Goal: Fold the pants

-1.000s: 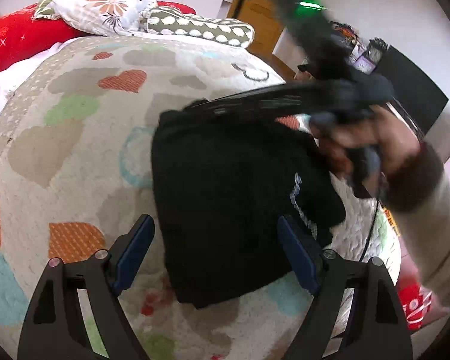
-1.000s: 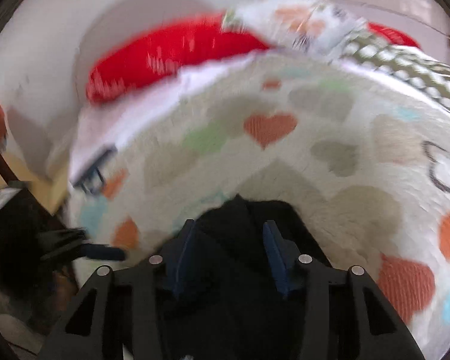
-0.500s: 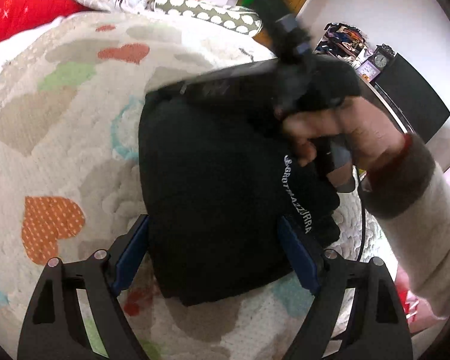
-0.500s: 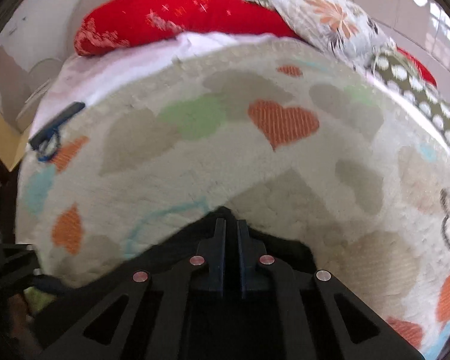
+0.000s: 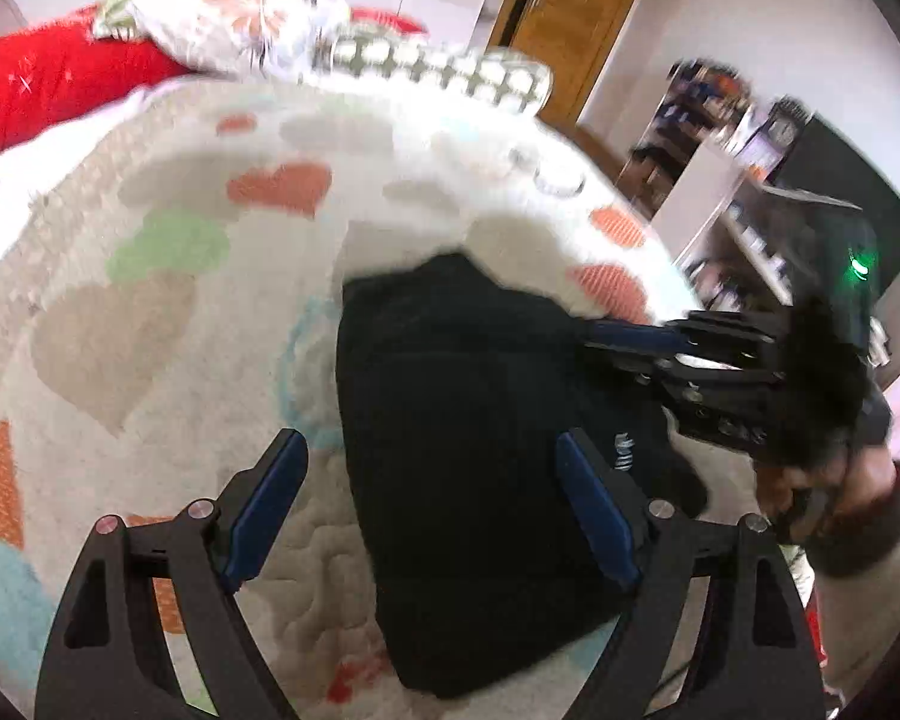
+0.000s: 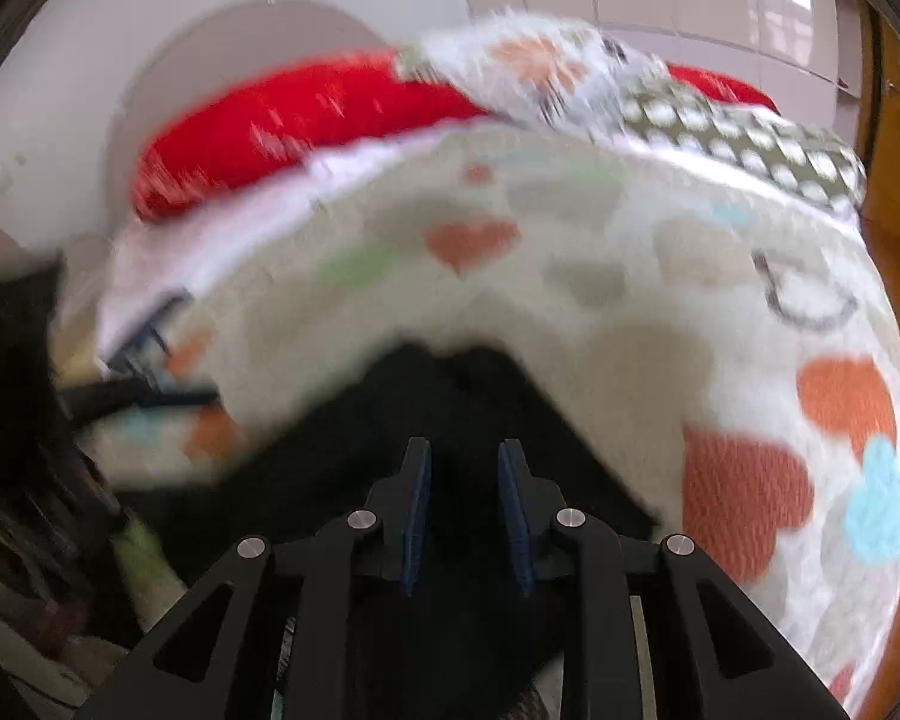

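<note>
Spread across the bed, a cream fleece blanket printed with orange, green and grey hearts [image 5: 150, 324] is our working surface, with a red pillow [image 5: 48, 84] and a floral pillow [image 5: 222, 24] at its far edge. Near the blanket's middle lies the black pair of pants [image 5: 462, 420], already folded into a thick, compact rectangle.

Our left gripper [image 5: 432, 504] hangs released over the near end of the bundle, its blue pads wide apart and touching nothing. Our right gripper [image 6: 465, 510] is at the bundle's right edge; its jaws are opening, with black cloth below them, though blur keeps us from telling whether any fabric is pinched.

We judge the fold nearly done. The risk now is snagging: if a pad catches the top layer while we move sideways, the layers could slide and the bundle spring open on the soft fleece.
</note>
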